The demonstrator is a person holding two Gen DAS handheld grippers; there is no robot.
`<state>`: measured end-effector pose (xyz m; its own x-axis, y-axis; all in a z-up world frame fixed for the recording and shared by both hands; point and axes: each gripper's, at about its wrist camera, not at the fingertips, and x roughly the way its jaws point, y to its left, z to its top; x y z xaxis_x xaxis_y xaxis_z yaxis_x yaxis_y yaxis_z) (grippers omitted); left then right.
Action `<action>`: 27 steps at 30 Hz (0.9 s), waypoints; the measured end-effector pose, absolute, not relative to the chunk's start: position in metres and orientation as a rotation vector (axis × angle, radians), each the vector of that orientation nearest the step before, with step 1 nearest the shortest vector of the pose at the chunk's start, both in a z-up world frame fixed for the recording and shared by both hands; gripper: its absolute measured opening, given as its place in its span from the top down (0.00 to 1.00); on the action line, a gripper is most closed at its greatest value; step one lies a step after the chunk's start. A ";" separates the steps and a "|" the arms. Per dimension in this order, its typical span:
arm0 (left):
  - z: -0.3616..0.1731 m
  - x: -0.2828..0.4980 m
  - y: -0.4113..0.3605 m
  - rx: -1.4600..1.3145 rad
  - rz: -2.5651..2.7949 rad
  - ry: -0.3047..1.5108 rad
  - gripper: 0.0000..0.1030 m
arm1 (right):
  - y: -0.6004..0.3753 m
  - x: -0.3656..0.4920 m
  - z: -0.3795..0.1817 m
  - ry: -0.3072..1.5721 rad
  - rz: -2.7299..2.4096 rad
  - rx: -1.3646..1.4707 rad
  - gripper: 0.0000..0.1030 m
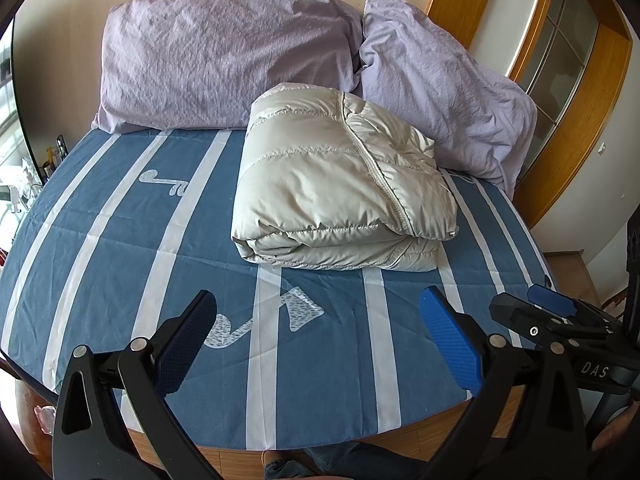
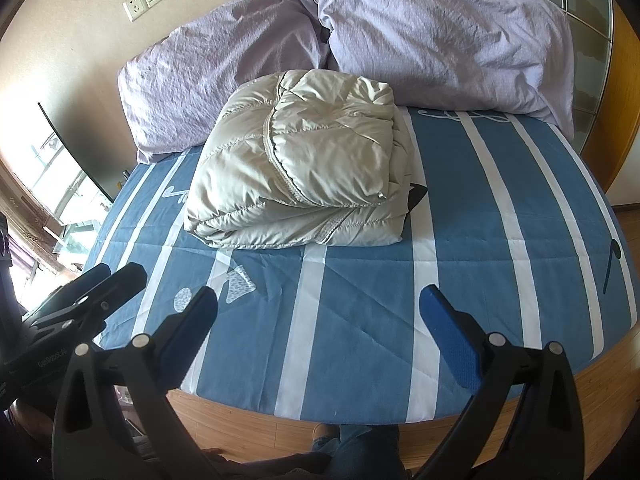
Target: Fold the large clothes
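A beige puffer jacket (image 1: 340, 184) lies folded into a thick bundle on the blue bed with white stripes (image 1: 120, 240), near the pillows. In the right wrist view the same jacket (image 2: 304, 172) sits mid-bed, its zipper seam running across the top. My left gripper (image 1: 318, 312) hovers open over the bed's front edge, well short of the jacket, with nothing between its fingers. My right gripper (image 2: 318, 312) is open too, empty, also at the front edge. The right gripper shows in the left wrist view (image 1: 536, 304), off to the right side.
Two lilac pillows (image 1: 224, 60) (image 1: 444, 84) lean on the wall behind the jacket. A wooden-framed door (image 1: 568, 52) stands at the right. The bed's wooden base (image 2: 400, 436) and a person's legs (image 2: 352, 456) are below. A window (image 2: 52, 184) is at the left.
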<state>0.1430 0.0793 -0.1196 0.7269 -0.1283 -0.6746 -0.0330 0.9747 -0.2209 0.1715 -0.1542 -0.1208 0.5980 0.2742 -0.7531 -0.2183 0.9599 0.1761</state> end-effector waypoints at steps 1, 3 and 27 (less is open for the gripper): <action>-0.119 0.143 0.079 -0.225 -0.053 0.757 0.01 | -0.154 0.172 -0.121 0.885 0.286 0.068 0.02; -0.120 0.143 0.079 -0.225 -0.054 0.758 0.01 | -0.154 0.172 -0.121 0.884 0.285 0.068 0.02; -0.120 0.144 0.078 -0.226 -0.051 0.760 0.01 | -0.156 0.172 -0.121 0.886 0.287 0.067 0.02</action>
